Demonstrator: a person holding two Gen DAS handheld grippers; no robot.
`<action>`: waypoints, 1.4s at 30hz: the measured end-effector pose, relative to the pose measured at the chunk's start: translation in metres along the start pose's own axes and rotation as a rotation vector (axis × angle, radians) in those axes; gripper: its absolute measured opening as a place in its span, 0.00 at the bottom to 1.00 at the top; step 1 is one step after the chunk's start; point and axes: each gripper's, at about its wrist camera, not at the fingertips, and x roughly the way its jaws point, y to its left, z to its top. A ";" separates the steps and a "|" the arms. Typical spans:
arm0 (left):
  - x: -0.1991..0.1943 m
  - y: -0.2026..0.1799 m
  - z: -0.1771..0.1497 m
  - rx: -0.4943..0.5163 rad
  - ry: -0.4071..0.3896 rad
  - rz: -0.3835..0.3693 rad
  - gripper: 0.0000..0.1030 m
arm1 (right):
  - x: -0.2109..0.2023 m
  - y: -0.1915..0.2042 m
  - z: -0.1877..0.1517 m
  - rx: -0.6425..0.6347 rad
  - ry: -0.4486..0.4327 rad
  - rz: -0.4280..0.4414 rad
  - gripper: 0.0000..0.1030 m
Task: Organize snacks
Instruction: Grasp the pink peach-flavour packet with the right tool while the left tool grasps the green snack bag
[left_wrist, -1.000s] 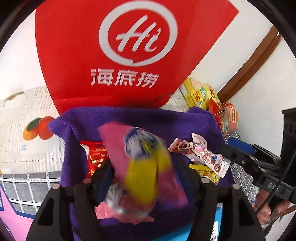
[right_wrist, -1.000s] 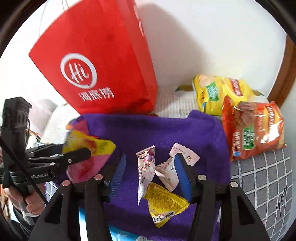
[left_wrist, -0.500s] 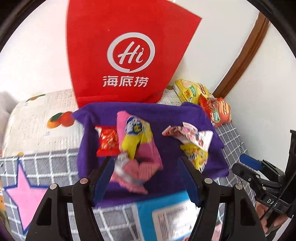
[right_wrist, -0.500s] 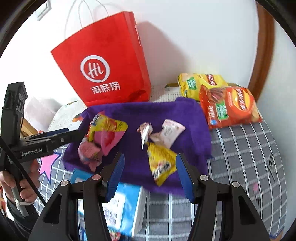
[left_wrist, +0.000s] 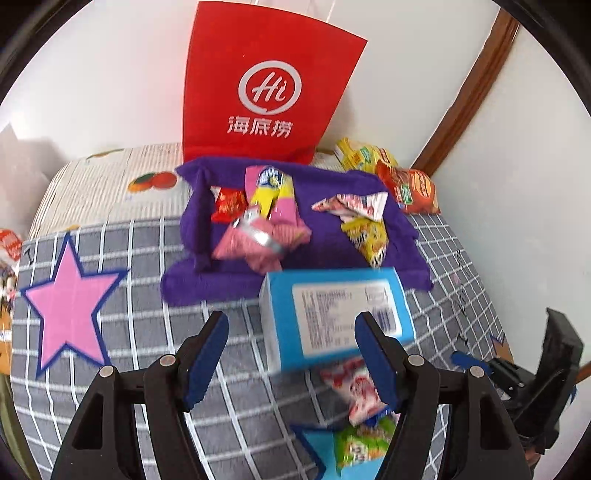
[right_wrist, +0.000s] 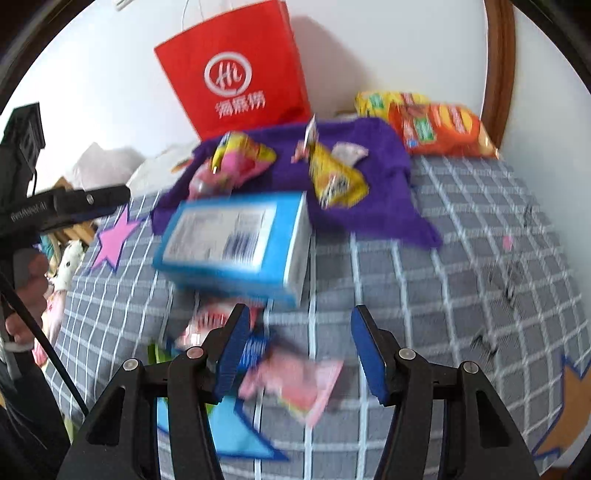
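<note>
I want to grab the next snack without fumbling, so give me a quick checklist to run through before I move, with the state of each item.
1. Left gripper empty and open: ok, nothing sits between its spread fingers.
2. Right gripper empty and open: ok, its fingers stand apart with nothing clamped.
3. Snacks already sorted onto the purple towel: ok, the pink and yellow packet and the yellow packet lie on it.
4. Blue box within reach: ok, it lies on the checked cloth just ahead of both grippers, off the towel.
5. Loose packets near the grippers, like the pink packet: cannot tell exactly how they lie, the picture is blurred.
</note>
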 end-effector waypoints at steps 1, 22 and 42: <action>-0.002 0.001 -0.005 -0.004 0.003 -0.003 0.67 | 0.002 0.000 -0.007 -0.003 0.014 0.024 0.56; -0.020 0.011 -0.057 -0.003 0.023 0.012 0.67 | 0.042 0.015 -0.050 -0.100 0.101 0.016 0.62; 0.015 -0.044 -0.090 0.075 0.110 -0.099 0.67 | 0.002 -0.030 -0.065 0.033 0.004 -0.088 0.39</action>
